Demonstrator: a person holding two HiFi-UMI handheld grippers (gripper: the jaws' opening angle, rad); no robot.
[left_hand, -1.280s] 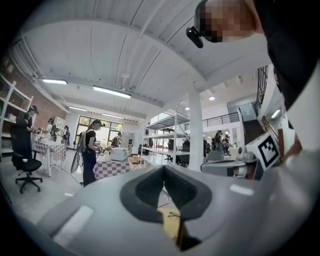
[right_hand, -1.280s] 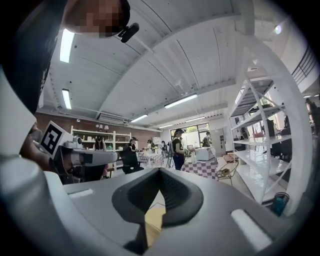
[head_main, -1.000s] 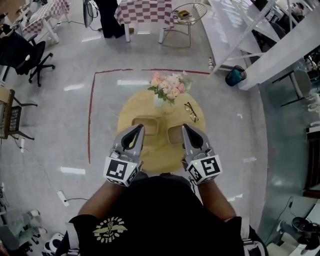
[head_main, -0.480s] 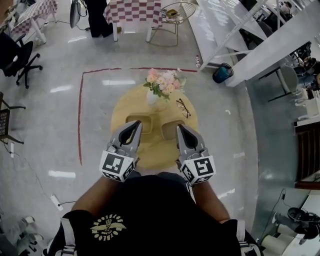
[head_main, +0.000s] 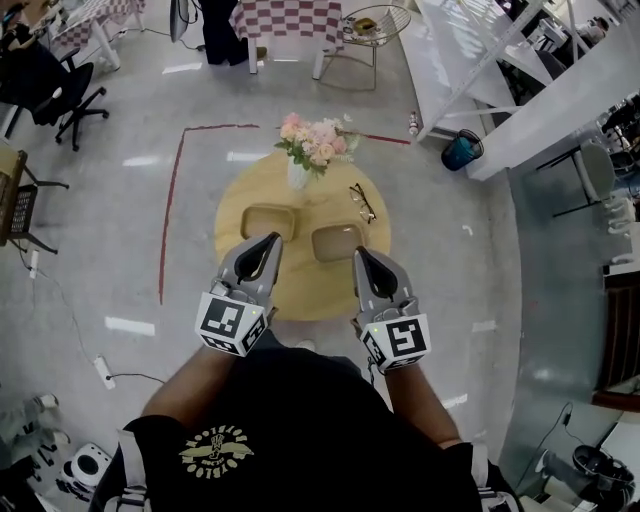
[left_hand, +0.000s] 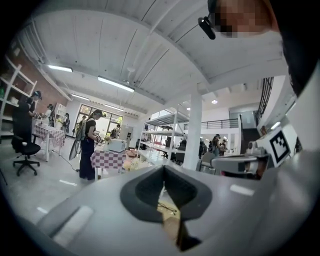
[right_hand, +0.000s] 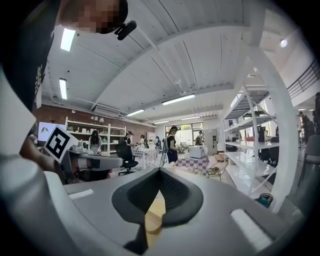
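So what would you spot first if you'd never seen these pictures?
The pink flowers in a white vase jump out, at the far edge of the round wooden table. Nearer, the left gripper and right gripper hang side by side over its near half, both shut and empty, close to two tan trays.

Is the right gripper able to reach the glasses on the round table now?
Probably yes. The glasses lie in the open, just past a low tray ahead of the right gripper; the flowers stand off to the side. Its jaws are shut, though.
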